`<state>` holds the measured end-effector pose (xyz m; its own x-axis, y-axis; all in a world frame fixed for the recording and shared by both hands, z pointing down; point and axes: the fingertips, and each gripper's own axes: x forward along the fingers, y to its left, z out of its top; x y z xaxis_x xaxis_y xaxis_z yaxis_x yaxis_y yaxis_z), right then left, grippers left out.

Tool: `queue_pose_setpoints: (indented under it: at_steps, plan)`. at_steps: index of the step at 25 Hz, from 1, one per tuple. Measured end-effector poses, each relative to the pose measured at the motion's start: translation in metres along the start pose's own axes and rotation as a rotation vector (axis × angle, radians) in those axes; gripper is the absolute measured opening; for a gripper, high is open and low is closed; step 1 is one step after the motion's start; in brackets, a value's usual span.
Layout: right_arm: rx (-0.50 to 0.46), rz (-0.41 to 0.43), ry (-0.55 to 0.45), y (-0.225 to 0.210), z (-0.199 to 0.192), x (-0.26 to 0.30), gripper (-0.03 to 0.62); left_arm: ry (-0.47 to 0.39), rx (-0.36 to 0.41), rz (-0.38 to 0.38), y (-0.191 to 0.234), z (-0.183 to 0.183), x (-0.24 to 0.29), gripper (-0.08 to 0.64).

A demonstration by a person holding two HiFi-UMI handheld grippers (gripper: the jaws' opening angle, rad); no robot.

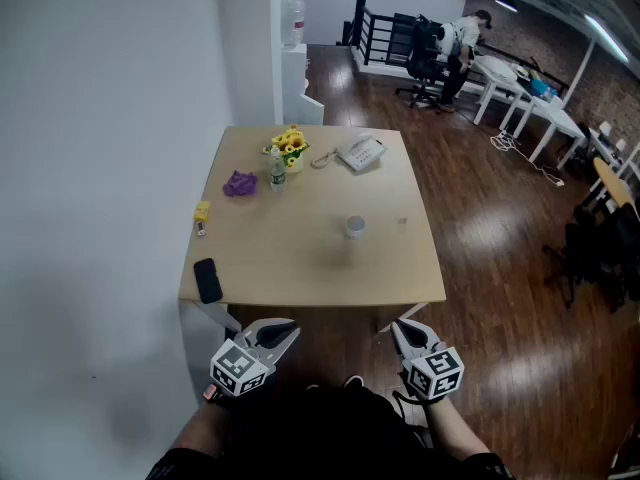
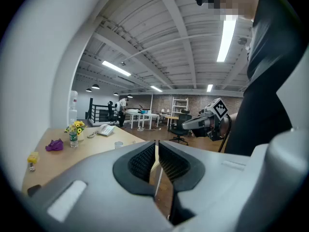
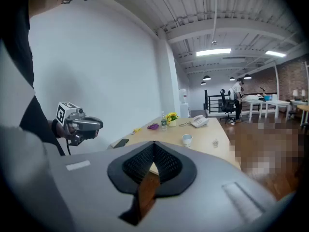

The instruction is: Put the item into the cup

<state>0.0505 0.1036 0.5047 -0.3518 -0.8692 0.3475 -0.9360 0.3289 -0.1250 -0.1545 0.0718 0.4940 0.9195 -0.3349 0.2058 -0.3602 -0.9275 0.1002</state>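
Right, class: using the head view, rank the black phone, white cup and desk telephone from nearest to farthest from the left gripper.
1. Black phone, near left edge.
2. White cup, centre.
3. Desk telephone, far side.

Pale wood-look table [image 1: 300,258] with smooth matt top, dark glossy plank floor [image 1: 480,258], crumpled purple cloth [image 1: 239,183], white cup [image 1: 355,227], possibly ceramic, glossy black phone [image 1: 208,280], white plastic telephone [image 1: 360,153], right gripper [image 3: 154,144] in matt grey plastic, ribbed black pads [image 3: 140,161]
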Motion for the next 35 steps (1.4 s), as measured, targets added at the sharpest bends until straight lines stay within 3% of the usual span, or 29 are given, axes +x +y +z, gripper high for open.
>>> queue_pose_setpoints:
  at_steps: [3, 5, 10, 14, 24, 28, 35]
  plan:
    - [-0.002, 0.005, 0.0, -0.003, 0.003, 0.003, 0.008, -0.011, -0.002, 0.017, 0.006, 0.001, 0.005, 0.171]
    - [-0.019, 0.009, -0.004, -0.007, 0.005, 0.006, 0.008, -0.01, 0.008, 0.033, 0.01, 0.003, 0.008, 0.219]
    - [-0.04, -0.008, 0.01, -0.025, 0.006, 0.015, 0.008, -0.019, 0.029, 0.041, 0.016, 0.008, 0.016, 0.232]
    - [-0.043, -0.028, 0.006, -0.051, 0.013, 0.029, 0.008, 0.021, 0.016, 0.058, 0.029, 0.002, 0.029, 0.227]
    - [-0.096, -0.028, 0.048, -0.15, 0.034, 0.098, 0.016, 0.054, 0.011, 0.142, 0.091, 0.01, 0.089, 0.241]
    - [-0.152, -0.023, 0.099, -0.198, 0.036, 0.135, 0.051, 0.076, 0.013, 0.135, 0.112, 0.018, 0.126, 0.263]
    - [-0.292, -0.025, 0.218, -0.285, 0.03, 0.206, 0.08, 0.176, 0.094, 0.116, 0.131, 0.017, 0.192, 0.276]
